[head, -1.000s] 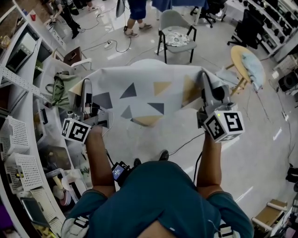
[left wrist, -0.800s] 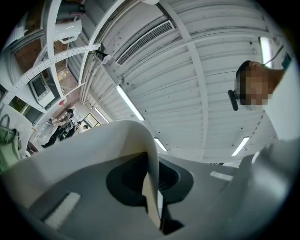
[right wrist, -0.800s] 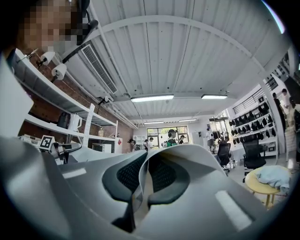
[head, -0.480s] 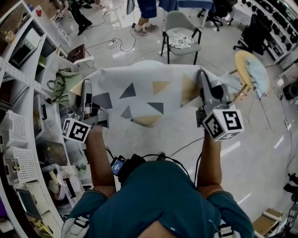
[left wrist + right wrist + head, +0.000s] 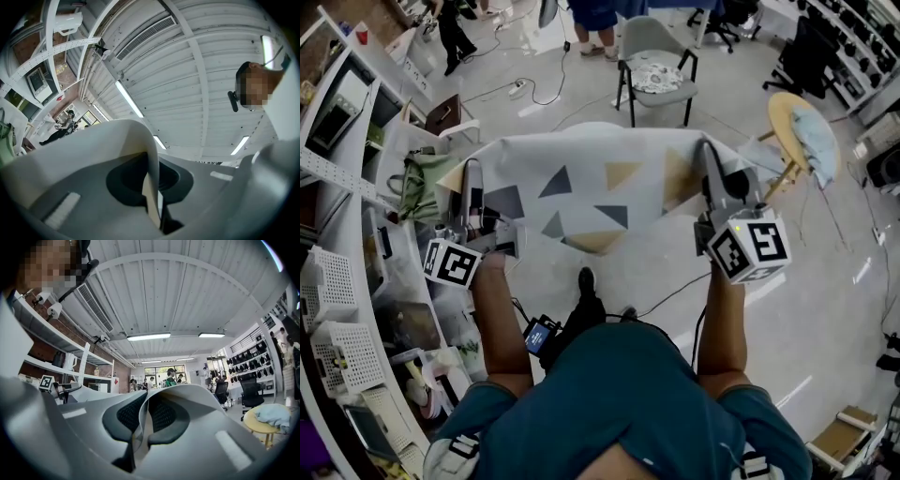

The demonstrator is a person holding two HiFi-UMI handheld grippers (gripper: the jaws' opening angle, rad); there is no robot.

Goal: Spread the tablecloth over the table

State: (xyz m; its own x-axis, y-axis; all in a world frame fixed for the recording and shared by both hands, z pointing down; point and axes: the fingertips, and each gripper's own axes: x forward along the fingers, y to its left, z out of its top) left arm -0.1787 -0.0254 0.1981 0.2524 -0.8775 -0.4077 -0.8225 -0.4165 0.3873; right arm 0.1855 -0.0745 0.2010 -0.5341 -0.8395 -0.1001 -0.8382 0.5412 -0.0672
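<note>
The left tongs [image 5: 152, 190] are closed tight on the tablecloth [image 5: 581, 183]. In the left gripper view a thin fold of pale cloth stands pinched between the two dark pads, then rises and curls over to the left. The right tongs [image 5: 136, 427] are nearly together and clamped on the cloth too. In the right gripper view the fabric runs up between the textured pads and drapes over the right-hand jaw.

In the head view each of the tongs grips one end of the cloth's far edge, left end and right end. The tablecloth is held up in the air between them, in front of the person and above the grey floor [image 5: 825, 309]. It is spread fairly wide, sagging a little in the middle, and its lower edge hangs loose. The cloth is off-white with scattered triangles in dark grey, mid grey and tan. A grey chair [image 5: 654, 70] stands beyond it, and a round wooden stool [image 5: 787, 117] stands off to its right.
</note>
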